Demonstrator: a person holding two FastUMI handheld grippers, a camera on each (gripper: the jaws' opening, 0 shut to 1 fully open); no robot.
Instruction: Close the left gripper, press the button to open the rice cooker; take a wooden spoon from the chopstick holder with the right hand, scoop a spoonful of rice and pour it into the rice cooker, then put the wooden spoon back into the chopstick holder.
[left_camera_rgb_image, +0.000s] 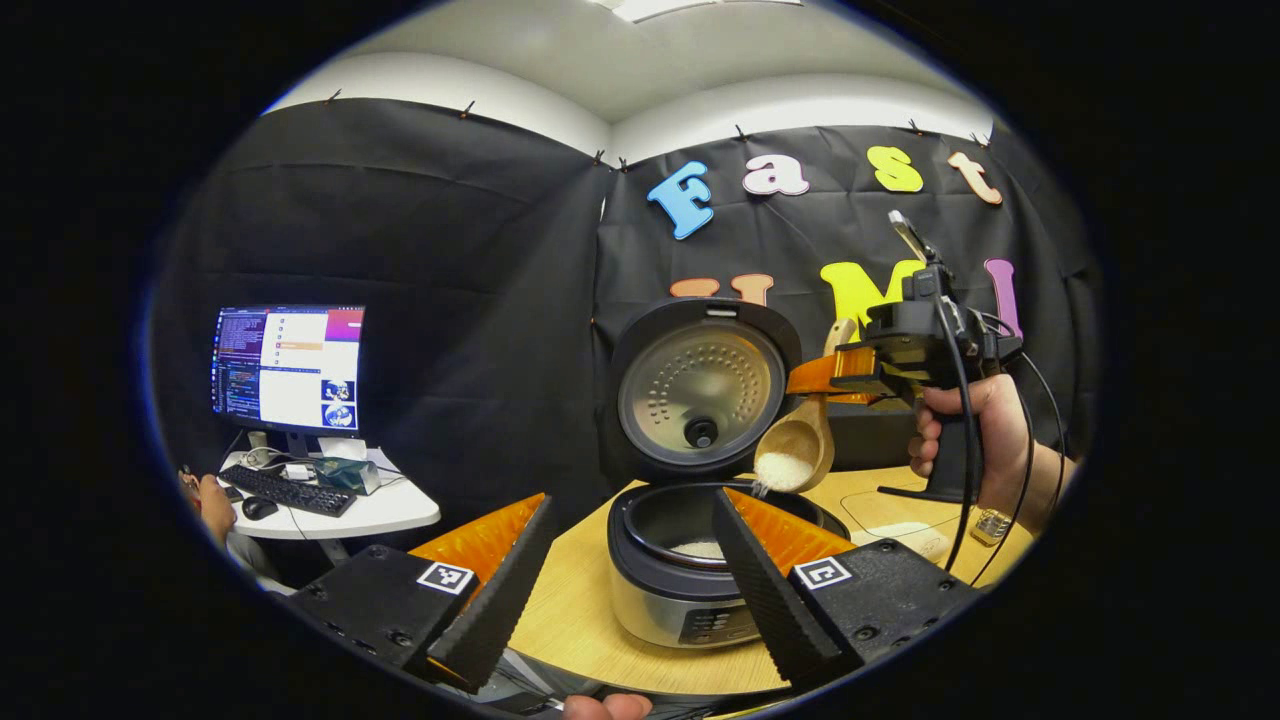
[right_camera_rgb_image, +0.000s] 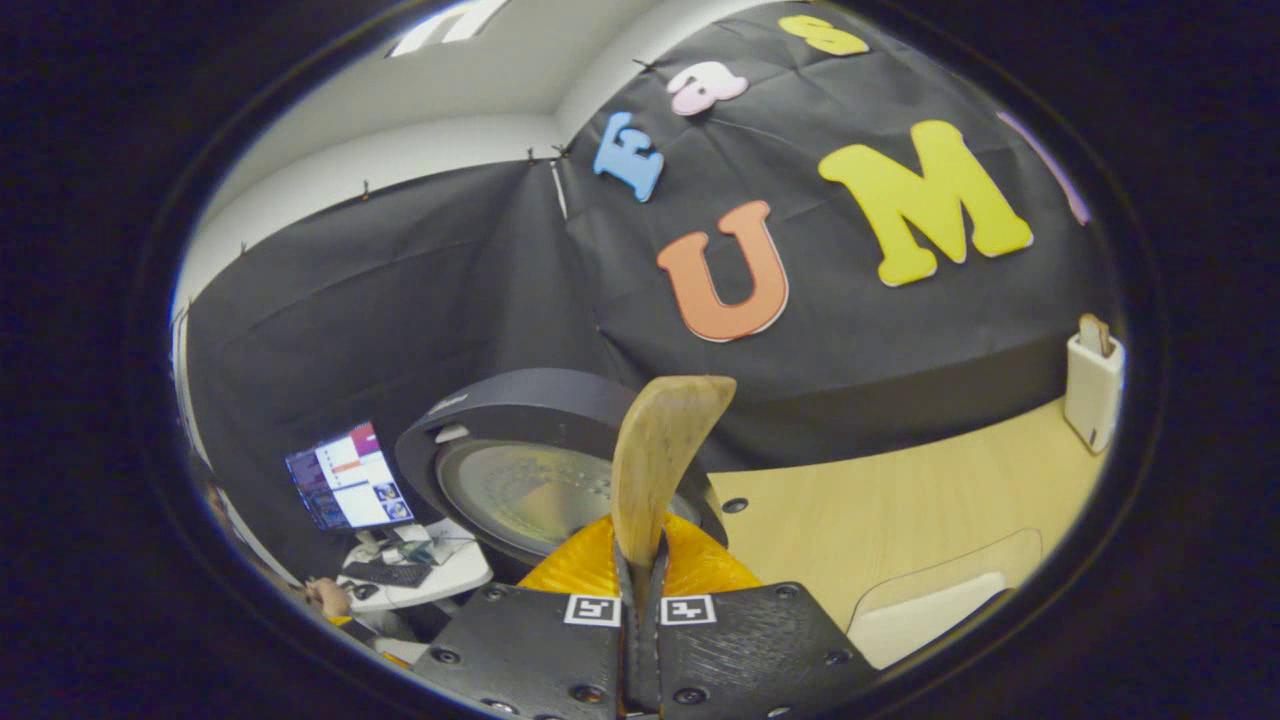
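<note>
The rice cooker (left_camera_rgb_image: 668, 600) stands open on the wooden table (left_camera_rgb_image: 580, 620), its lid (left_camera_rgb_image: 700, 390) raised upright behind the pot. A little white rice (left_camera_rgb_image: 700, 548) lies in the pot. My left gripper (left_camera_rgb_image: 632, 498) is open in front of the cooker, its fingers spread wide on either side of the pot. In the left gripper view, a hand holds my right gripper (left_camera_rgb_image: 805, 375) above the pot's right rim, shut on a wooden spoon (left_camera_rgb_image: 795, 450). The spoon's bowl is tipped down and rice spills from it. In the right gripper view, my right gripper (right_camera_rgb_image: 640, 560) clamps the spoon handle (right_camera_rgb_image: 660, 450). The white chopstick holder (right_camera_rgb_image: 1092, 385) stands far right.
A monitor (left_camera_rgb_image: 288, 367), a keyboard (left_camera_rgb_image: 288, 491) and a mouse sit on a white side table (left_camera_rgb_image: 380, 515) at the left, with a person's hand beside them. A pale mat (right_camera_rgb_image: 930, 610) lies on the table right of the cooker. Black cloth walls the back.
</note>
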